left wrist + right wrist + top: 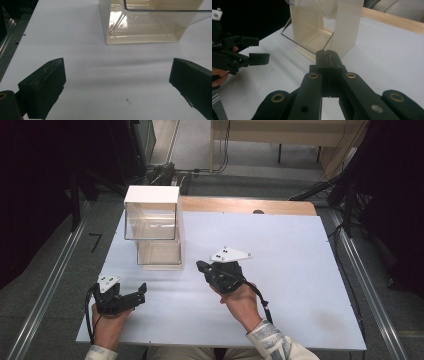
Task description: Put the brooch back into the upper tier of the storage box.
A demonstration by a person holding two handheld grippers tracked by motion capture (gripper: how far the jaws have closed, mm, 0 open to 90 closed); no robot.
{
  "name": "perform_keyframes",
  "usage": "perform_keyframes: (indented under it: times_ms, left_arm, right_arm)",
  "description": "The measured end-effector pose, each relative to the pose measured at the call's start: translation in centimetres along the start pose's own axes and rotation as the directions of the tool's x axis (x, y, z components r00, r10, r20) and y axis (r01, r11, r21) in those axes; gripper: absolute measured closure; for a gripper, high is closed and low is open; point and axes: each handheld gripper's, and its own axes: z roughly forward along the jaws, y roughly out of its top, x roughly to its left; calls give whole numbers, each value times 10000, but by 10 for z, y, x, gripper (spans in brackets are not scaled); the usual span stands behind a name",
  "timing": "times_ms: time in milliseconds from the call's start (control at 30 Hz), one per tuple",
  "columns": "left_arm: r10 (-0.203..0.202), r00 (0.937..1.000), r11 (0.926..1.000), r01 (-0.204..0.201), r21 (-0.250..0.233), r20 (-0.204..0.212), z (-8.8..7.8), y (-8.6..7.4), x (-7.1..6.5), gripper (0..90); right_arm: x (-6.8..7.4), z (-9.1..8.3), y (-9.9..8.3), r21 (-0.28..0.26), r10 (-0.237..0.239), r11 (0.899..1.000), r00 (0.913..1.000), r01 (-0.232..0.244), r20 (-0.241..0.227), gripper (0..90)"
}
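A clear-walled box (pixel 152 222) with a white top and cream base stands on the white table (pixel 290 265) at its far left. My left gripper (pixel 141 291) rests near the front left edge, pointing right. In the left gripper view its jaws (pixel 117 72) stand wide open over bare table, with the box (pixel 142 30) ahead. My right gripper (pixel 201 266) hovers just right of the box's base, held by a hand with a pale sleeve. In the right gripper view its jaws (pixel 327 53) are shut together with nothing between them, pointing at the box (pixel 324 27). The left gripper (pixel 254 50) appears at that view's left.
A wooden tabletop edge (pixel 245 205) runs behind the white board. Metal floor rails flank the table at left (pixel 45 290) and right (pixel 372 295). Cables (pixel 320 190) lie on the floor beyond, with dark curtains on both sides.
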Motion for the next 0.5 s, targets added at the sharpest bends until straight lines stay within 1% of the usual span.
perform_keyframes:
  times_ms: [233, 500]
  left_arm:
    - [-19, 10000, 10000, 19, -1, 13, 0, 0, 0, 17]
    - [-3, 10000, 10000, 3, 6, 9, 0, 0, 0, 17]
  right_arm:
    - [4, 2, 10, -232, -52, 9997, 10000, 50, -85, 875]
    - [8, 3, 18, -338, -199, 9992, 9997, 194, -152, 875]
